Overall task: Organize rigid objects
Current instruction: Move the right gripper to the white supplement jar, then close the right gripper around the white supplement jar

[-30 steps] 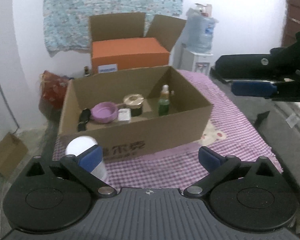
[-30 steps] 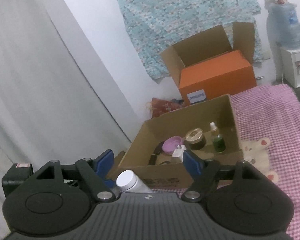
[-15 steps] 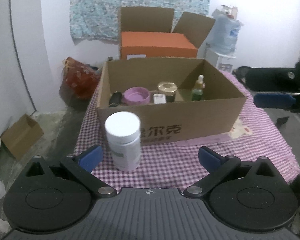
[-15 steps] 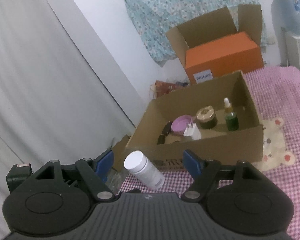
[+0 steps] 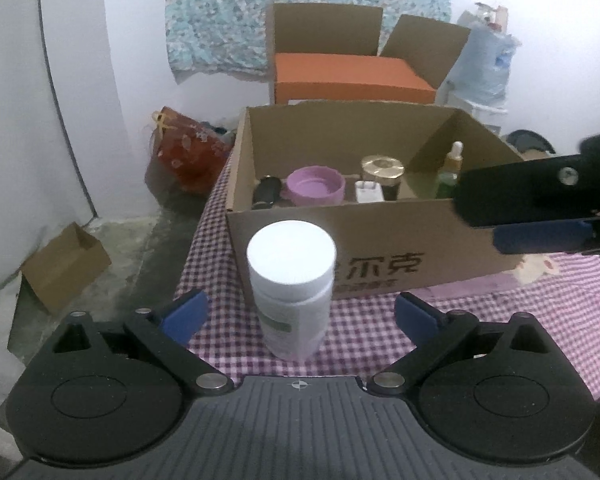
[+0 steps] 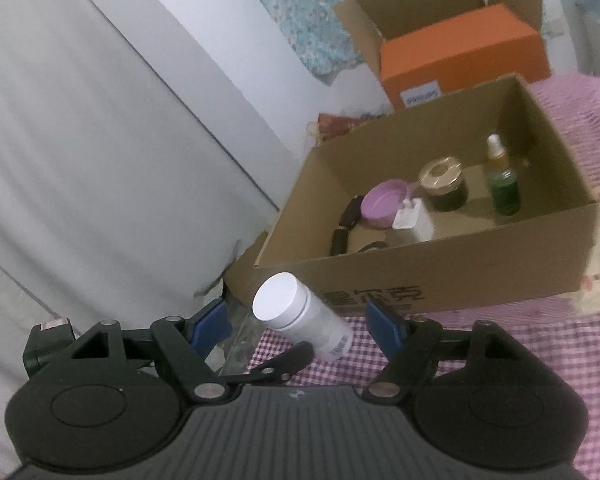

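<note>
A white bottle [image 5: 291, 292] with a white cap stands upright on the checked cloth, just in front of the cardboard box [image 5: 380, 240]. My left gripper [image 5: 302, 312] is open, with one pad on each side of the bottle and clear gaps between. My right gripper [image 5: 540, 236] reaches in from the right at the box's front wall, open and holding nothing. In the right wrist view the bottle [image 6: 300, 316] appears ahead between the right gripper's [image 6: 300, 324] open fingers. The box [image 6: 460, 272] holds a purple lid [image 5: 316, 186], a gold-lidded jar [image 5: 382, 170], a white plug [image 5: 368, 192], a green dropper bottle [image 5: 450, 168] and a black item [image 5: 267, 192].
Behind the box stands an open carton holding an orange box [image 5: 352, 80], with a water jug [image 5: 484, 64] to its right. A red bag [image 5: 187, 152] and a small carton [image 5: 63, 264] lie on the floor past the table's left edge. A pale curtain [image 6: 99, 160] hangs at the left.
Both grippers have come forward and lower toward the white bottle. It now stands between the left fingers, and the right gripper reaches further into the left wrist view.
</note>
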`<state>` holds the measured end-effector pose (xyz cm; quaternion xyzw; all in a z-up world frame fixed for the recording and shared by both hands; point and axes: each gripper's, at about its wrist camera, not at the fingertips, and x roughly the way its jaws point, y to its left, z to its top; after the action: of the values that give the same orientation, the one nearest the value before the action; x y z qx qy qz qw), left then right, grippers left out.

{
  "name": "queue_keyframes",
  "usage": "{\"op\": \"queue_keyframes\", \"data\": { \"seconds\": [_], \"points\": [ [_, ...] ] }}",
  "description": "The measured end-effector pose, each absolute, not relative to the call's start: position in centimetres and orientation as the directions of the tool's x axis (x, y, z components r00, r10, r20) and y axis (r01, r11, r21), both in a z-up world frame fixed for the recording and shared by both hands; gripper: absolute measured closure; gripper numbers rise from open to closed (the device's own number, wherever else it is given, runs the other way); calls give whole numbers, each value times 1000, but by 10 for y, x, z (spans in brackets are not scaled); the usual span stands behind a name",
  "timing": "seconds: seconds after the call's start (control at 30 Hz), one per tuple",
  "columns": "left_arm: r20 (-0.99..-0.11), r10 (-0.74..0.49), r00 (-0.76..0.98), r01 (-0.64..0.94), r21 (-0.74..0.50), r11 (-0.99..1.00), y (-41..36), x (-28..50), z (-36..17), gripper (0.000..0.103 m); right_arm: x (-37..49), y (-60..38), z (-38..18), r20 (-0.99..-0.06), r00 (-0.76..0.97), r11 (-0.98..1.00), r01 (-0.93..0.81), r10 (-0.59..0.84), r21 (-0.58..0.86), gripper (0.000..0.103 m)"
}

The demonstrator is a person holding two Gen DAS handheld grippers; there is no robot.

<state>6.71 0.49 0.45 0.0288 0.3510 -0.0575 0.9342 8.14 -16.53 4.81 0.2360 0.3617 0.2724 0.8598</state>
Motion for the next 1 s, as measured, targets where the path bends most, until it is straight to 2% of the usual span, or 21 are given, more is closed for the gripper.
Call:
{"op": "queue_keyframes", "data": {
  "seconds": [0.37, 1.0],
  "points": [
    [-667, -97, 738, 116, -16, 993, 15, 84, 0, 13, 120, -129, 33, -535, 528, 736, -308, 660, 604, 28],
    [-677, -123, 725, 125, -46, 991, 16, 90, -4, 41, 140, -112, 16, -569, 488, 739, -298, 662, 605, 35]
  ]
}}
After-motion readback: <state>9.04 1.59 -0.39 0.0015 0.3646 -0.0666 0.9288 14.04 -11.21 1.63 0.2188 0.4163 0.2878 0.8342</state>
